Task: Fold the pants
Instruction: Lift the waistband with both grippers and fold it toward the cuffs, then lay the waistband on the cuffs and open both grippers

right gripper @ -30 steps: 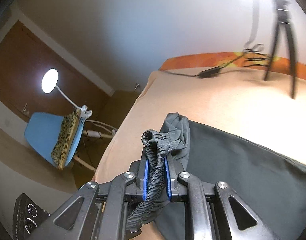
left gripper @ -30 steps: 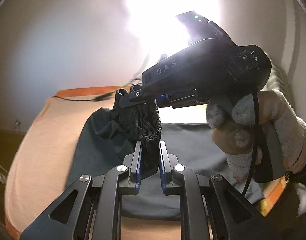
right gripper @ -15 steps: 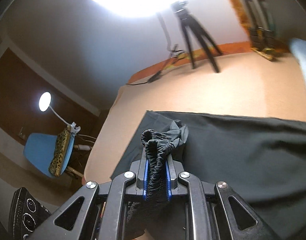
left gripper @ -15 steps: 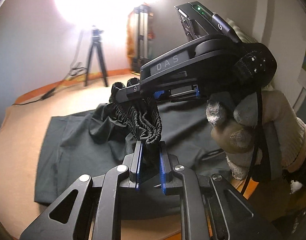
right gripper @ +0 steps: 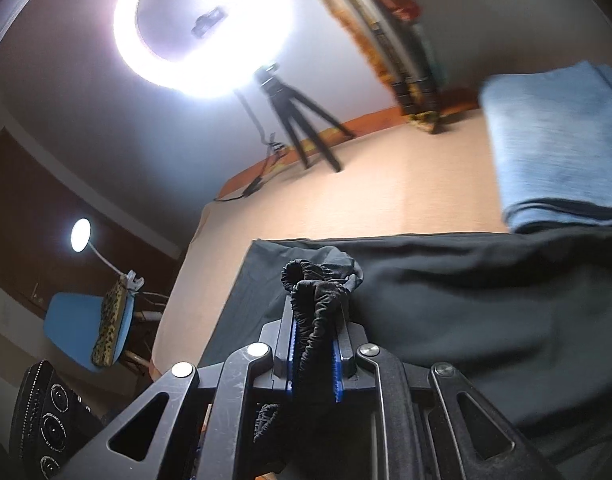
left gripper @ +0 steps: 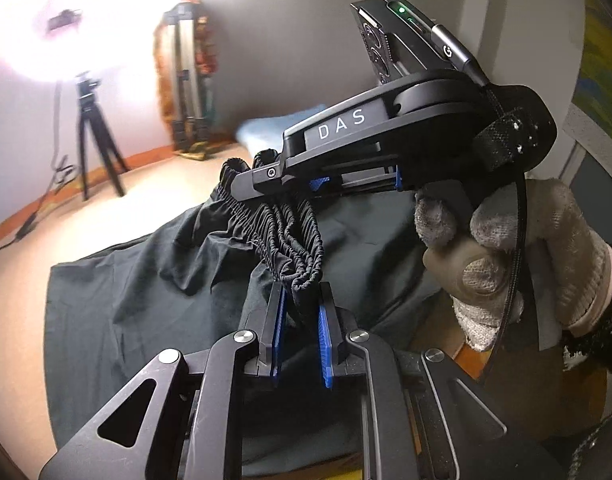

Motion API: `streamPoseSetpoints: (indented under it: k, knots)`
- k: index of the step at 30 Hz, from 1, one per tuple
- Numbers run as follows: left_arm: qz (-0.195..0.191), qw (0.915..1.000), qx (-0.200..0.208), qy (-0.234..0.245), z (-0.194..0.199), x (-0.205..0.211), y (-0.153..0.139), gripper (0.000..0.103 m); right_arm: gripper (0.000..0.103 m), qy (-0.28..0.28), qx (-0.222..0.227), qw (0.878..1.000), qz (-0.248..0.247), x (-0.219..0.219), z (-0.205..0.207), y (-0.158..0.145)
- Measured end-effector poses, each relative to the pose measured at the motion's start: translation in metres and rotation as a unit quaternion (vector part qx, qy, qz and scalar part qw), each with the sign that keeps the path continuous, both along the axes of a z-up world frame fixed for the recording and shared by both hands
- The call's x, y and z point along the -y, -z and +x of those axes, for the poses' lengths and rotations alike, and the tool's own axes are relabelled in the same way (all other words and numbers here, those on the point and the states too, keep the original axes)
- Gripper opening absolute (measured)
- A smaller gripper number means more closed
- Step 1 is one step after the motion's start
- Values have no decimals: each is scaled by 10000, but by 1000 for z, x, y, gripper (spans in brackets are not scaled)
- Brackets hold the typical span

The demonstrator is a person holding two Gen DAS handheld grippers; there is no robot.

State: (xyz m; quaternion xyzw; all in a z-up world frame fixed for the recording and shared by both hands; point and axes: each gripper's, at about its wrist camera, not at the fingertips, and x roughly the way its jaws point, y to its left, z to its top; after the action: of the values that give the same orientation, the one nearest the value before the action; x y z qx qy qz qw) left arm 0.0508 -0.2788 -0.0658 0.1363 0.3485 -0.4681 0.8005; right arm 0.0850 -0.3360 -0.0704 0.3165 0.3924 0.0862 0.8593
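The dark pants (left gripper: 154,280) lie spread over the peach bed (right gripper: 386,196), reaching from its near edge toward the middle, with the elastic waistband (left gripper: 294,236) bunched up and lifted off the fabric. The left gripper (left gripper: 299,316) has its blue-padded fingers (left gripper: 280,320) slightly parted with a fold of waistband hanging between them; whether the pads truly pinch it I cannot tell for sure, though the cloth sits right between them. The right gripper (right gripper: 314,344) is closed tight on another gather of the same waistband, the pads (right gripper: 292,356) pressing it from both sides. In the left view that right gripper (left gripper: 246,184) shows from the side, held in a white-gloved hand (left gripper: 518,264), close above the left one with the waistband strung between the two. A folded blue cloth (right gripper: 558,140) rests on the bed at far right, touching the pants' far edge. A tripod (right gripper: 302,124) stands at the far side under a bright ring light (right gripper: 206,20). A blue chair (right gripper: 86,328) and a lamp (right gripper: 81,236) sit off to the left.
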Motion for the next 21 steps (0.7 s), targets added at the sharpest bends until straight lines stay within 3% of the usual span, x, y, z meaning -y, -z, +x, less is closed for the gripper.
streamPoseSetpoints:
  k: [7,12,14,17,21]
  knots:
    - [99,9993,-209,303,-12,39,3,18,12,304,-38,9995,-72,45,-29,4]
    - [116,9989,-337,297,-12,39,4,18,12,427,-85,9990,121,73,-41,15]
    - [86,9987,-460,182,-9,29,4,18,12,495,-126,9984,239,82,-45,23]
    - [169,9993,-335,-61,-6,6,0,23,12,569,-152,9974,411,95,-52,35]
    - [243,9957,-390,-800,24,-45,7,25,12,651,-137,9963,548,115,-63,44]
